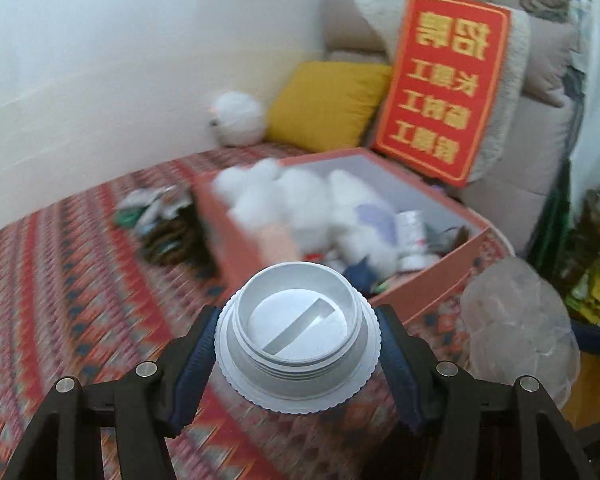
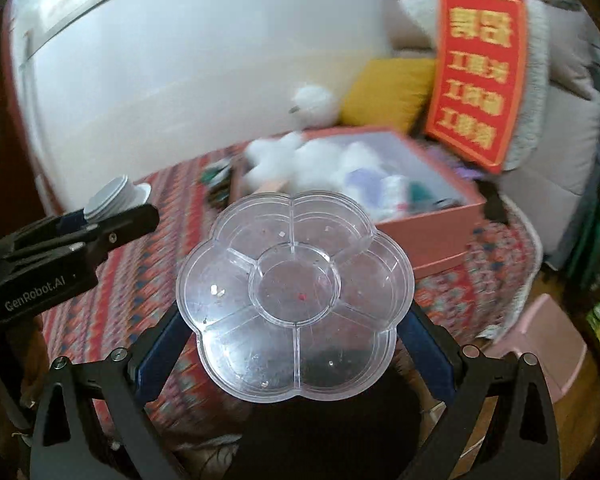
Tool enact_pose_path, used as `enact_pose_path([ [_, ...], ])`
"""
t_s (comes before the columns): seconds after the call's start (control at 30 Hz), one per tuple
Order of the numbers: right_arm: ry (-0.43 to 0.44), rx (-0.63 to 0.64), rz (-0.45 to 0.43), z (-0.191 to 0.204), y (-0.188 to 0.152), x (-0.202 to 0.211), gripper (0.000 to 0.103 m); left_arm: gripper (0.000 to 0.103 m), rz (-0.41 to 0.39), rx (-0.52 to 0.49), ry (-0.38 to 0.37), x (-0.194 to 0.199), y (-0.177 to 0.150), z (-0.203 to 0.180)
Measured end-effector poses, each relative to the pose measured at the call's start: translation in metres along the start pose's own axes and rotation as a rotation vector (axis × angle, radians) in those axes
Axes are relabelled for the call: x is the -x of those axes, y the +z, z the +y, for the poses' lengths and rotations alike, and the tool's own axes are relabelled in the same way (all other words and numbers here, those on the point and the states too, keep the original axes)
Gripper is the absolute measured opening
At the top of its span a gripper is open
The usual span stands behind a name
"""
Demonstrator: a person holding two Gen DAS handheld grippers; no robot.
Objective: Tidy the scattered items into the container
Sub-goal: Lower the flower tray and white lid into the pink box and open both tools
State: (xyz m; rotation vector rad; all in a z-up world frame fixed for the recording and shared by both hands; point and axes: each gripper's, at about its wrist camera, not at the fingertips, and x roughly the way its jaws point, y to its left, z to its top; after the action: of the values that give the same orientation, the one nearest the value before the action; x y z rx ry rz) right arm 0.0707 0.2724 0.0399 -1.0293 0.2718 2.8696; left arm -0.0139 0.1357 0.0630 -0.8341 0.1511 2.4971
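While the left wrist view blurs, the left tongs (image 1: 298, 354) pinch a white lid (image 1: 298, 336) short of the pink box (image 1: 432, 276) on the patterned bed (image 1: 72, 304). From the right wrist, the right tongs (image 2: 294, 332) pinch a clear flower tray (image 2: 294, 294). Both seem mid-carry; next, reach over the box and let go.

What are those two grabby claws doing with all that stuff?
A person is tidying up using a claw in each hand. The left gripper is clamped on a white screw lid, and the right gripper holds a clear flower-shaped tray. Both are in the air in front of the pink box, which already has fluffy white toys inside. More small things lie on the patterned cloth beside the box.
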Motion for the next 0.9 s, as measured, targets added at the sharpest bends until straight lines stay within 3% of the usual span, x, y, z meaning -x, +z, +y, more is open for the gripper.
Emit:
enact_pose_path([
  [0.2, -0.076, -0.065, -0.057, -0.055, 0.048, -0.012, 0.101, 0.065, 0.016, -0.064, -0.038, -0.053, 0.044, -0.035],
  [0.33, -0.102, -0.082, -0.071, -0.084, 0.086, -0.043, 0.101, 0.065, 0.035, -0.096, -0.057, -0.094, 0.069, -0.048],
  [0.53, -0.067, -0.078, -0.059, -0.105, 0.146, -0.108, 0.101, 0.066, 0.08, -0.077, -0.068, -0.153, 0.091, -0.047],
  [0.6, -0.02, -0.083, -0.056, -0.109, 0.165, -0.131, 0.102, 0.072, 0.102, -0.074, -0.076, -0.168, 0.095, -0.043],
  [0.67, 0.011, -0.104, -0.048, -0.112, 0.18, -0.154, 0.103, 0.09, 0.117, -0.089, -0.081, -0.179, 0.097, -0.04],
  [0.8, -0.016, -0.151, 0.013, -0.117, 0.193, -0.196, 0.103, 0.098, 0.101, -0.135, -0.051, -0.179, 0.093, -0.037],
  [0.9, -0.025, -0.158, 0.035, -0.115, 0.187, -0.202, 0.103, 0.098, 0.107, -0.135, -0.053, -0.173, 0.088, -0.031],
])
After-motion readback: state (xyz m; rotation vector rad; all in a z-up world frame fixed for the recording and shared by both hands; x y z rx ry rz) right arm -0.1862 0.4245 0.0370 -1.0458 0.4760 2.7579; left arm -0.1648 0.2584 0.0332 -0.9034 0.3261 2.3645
